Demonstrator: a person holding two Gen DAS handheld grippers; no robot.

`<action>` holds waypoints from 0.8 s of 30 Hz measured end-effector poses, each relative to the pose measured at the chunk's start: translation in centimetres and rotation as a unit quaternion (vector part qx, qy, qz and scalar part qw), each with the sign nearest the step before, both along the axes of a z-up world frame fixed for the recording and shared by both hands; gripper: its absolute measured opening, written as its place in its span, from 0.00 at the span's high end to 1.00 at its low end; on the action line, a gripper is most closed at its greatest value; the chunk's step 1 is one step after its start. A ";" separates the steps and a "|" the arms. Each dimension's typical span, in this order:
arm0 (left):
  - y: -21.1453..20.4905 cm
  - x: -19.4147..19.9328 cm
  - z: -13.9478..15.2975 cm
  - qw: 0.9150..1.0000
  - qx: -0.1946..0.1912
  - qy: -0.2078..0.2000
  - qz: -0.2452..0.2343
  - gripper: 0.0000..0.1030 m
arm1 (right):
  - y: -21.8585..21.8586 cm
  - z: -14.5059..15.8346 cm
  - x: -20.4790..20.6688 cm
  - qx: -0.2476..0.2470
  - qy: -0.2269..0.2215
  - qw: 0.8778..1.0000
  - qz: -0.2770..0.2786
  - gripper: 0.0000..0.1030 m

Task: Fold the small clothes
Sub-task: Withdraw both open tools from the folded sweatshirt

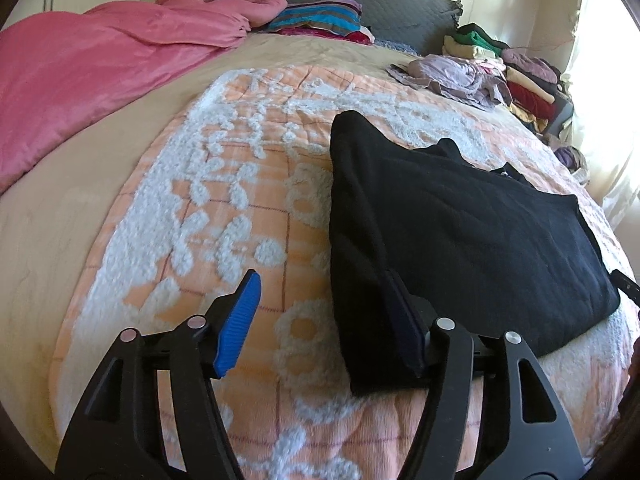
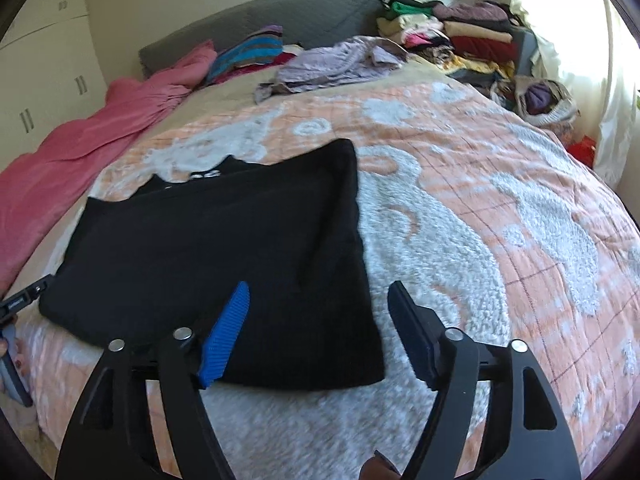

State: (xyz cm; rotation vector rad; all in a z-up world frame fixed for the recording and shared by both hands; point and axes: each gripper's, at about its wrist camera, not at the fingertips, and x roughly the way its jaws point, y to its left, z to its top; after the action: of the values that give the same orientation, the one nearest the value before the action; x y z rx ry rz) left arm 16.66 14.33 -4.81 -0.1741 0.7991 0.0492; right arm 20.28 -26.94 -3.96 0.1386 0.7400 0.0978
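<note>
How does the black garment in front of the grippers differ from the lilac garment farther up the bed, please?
The black garment lies flat and squared with straight edges; the lilac garment sits crumpled in a heap. The black garment rests on the orange and white quilt; the lilac garment lies beyond the quilt's far edge, near the stacked clothes. Both lie untouched.

- Your black garment lies flat on the bed's orange-and-white quilt, folded to a rough rectangle.
- Its top layer is smooth, with a few soft creases.
- At the far edge a second layer peeks out, showing a notched outline and a bit of white print.
- One near corner lies between your right tongs, untouched.
</note>
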 end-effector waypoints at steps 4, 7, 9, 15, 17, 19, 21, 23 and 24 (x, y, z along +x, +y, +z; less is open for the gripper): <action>0.1 -1.1 0.4 1.000 0.012 -0.003 0.009 0.37 | 1.5 1.0 -1.2 -0.006 -0.020 1.000 0.022 0.23; 0.3 -1.7 0.9 1.000 0.017 -0.007 0.015 0.27 | 2.8 1.8 -2.1 -0.017 -0.039 0.999 0.033 0.20; 0.4 -2.0 1.1 1.000 0.021 -0.008 0.019 0.19 | 3.8 2.2 -2.5 -0.025 -0.046 0.998 0.045 0.19; 1.0 -2.9 1.8 0.999 0.018 -0.019 0.028 0.10 | 6.2 3.4 -2.9 -0.009 -0.059 0.995 0.083 0.17; 1.3 -3.1 2.0 0.999 0.018 -0.020 0.032 0.10 | 7.3 3.8 -2.8 -0.011 -0.063 0.994 0.094 0.17; 1.6 -3.2 2.1 0.999 0.017 -0.021 0.037 0.10 | 8.5 4.2 -2.7 -0.012 -0.065 0.992 0.109 0.17; 2.0 -3.4 2.2 0.999 0.013 -0.019 0.042 0.09 | 9.6 4.5 -2.5 -0.015 -0.069 0.990 0.121 0.17; 2.4 -3.5 2.3 0.998 0.012 -0.019 0.051 0.09 | 10.8 4.8 -2.4 -0.017 -0.072 0.988 0.134 0.17; 2.7 -3.6 2.4 0.998 0.010 -0.018 0.057 0.09 | 11.4 4.9 -2.5 -0.017 -0.074 0.987 0.142 0.17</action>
State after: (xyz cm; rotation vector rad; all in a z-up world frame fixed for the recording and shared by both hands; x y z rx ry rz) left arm 13.05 17.07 -2.45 -0.2016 0.7514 0.1612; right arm 17.81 -15.57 0.95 -0.0080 0.6093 0.3635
